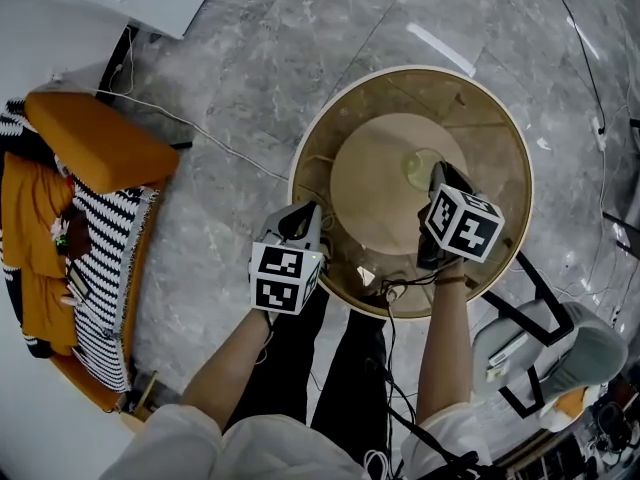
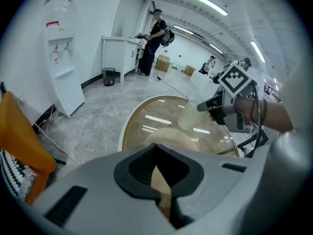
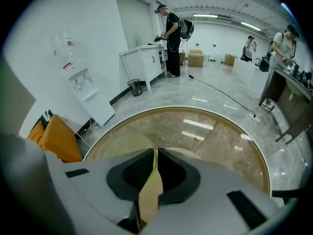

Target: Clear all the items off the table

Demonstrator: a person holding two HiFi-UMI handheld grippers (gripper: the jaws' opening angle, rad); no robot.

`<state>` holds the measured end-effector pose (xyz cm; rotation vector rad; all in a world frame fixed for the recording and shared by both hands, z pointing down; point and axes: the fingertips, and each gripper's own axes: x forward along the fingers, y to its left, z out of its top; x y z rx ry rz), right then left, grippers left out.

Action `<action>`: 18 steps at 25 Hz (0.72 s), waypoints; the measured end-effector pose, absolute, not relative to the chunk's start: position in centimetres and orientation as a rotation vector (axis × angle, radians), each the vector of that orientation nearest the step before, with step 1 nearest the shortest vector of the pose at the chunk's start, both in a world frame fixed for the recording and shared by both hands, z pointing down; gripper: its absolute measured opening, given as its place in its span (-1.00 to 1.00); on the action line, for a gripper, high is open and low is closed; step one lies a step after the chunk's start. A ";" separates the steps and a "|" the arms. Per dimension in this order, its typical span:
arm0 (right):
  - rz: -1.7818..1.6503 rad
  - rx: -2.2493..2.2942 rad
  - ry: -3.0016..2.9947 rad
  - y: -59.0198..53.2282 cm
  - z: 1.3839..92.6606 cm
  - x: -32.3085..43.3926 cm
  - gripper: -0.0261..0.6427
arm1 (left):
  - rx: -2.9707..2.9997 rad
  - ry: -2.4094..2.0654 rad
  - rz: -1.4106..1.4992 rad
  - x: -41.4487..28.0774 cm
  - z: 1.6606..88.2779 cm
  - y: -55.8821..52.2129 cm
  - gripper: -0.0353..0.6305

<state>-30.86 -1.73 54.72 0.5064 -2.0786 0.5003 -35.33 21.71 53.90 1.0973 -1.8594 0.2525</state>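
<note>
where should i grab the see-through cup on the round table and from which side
Take the cup by its thin rim, from above on your near side, one jaw inside the mouth, one outside. The mouth faces up and the wall is thin; the right gripper pinches it that way.

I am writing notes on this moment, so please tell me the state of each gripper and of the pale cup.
cup: mouth up, gripped at its rim; whether it is lifted off the table cannot be told.
right gripper: shut on the rim of the cup.
left gripper: shut, nothing between its jaws.
</note>
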 end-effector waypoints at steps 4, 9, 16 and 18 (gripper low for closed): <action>0.544 0.540 -2.100 -1.3 53.9 -29.7 -0.80 | 1.130 -1.850 0.274 -35.1 53.8 21.4 -0.87; 0.589 0.605 -2.107 -2.2 52.5 -25.4 -0.80 | 1.202 -1.811 0.319 -32.9 53.3 18.9 -0.87; 0.697 0.827 -2.073 -6.4 50.0 -12.7 -0.80 | 1.440 -1.703 0.422 -24.4 50.8 10.8 -0.87; 0.742 0.914 -2.053 -7.3 49.3 -7.7 -0.80 | 1.521 -1.658 0.456 -20.8 49.9 8.5 -0.87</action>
